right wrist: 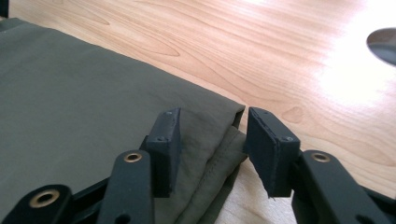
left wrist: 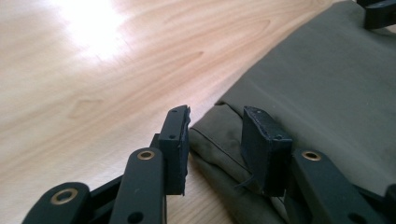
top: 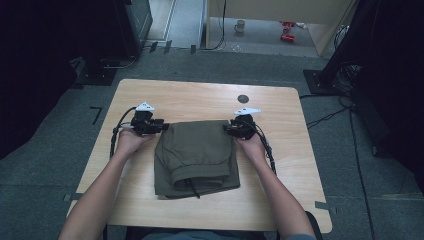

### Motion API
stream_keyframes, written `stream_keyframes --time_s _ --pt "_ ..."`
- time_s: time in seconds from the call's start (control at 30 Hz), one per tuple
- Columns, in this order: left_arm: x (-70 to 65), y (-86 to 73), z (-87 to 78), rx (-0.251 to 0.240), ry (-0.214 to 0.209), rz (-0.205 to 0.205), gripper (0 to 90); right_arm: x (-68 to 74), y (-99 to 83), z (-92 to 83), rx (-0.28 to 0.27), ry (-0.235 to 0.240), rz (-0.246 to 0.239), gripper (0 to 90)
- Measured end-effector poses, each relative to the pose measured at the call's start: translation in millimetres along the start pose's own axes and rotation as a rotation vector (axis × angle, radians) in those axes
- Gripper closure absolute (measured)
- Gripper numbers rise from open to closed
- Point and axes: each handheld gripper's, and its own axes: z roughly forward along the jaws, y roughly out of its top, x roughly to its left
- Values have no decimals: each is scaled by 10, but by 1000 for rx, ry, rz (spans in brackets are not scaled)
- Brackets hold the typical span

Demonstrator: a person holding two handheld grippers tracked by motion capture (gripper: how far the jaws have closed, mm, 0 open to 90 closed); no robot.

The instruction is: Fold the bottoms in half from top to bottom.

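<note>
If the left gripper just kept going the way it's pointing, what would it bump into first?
Most likely the folded olive garment: the left gripper points along it, its far corner already between the open jaws. Beyond it stands the right gripper, though depth is hard to judge.

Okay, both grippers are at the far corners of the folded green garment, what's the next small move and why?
Probably close both grippers. The left gripper and the right gripper each have open jaws straddling a far corner of the garment on the table, with cloth between the pads but not pinched. Gripping first would let the edge be lifted.
</note>
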Motion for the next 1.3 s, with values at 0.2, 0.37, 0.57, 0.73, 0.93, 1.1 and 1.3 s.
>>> stream_keyframes --time_s 0.2,0.37,0.57,0.73,0.93,1.1,1.3 --pt "36 -47 94 11 -7 -23 797 4 -23 57 23 -16 0 709" --pt "6 -48 107 25 4 3 883 31 -29 71 43 -43 -13 843" --pt "7 -41 88 31 20 13 900 26 -23 54 49 -40 -6 881" --pt "40 -43 21 29 22 7 900 17 -18 29 54 -21 -1 886" --pt "27 -24 -49 -2 25 -6 900 46 -22 9 63 -17 -14 883" --pt "1 33 -43 -32 41 -20 844 48 -32 12 60 -23 -12 873" --pt "0 78 45 -63 27 -39 799 61 -39 31 60 -30 -21 873"
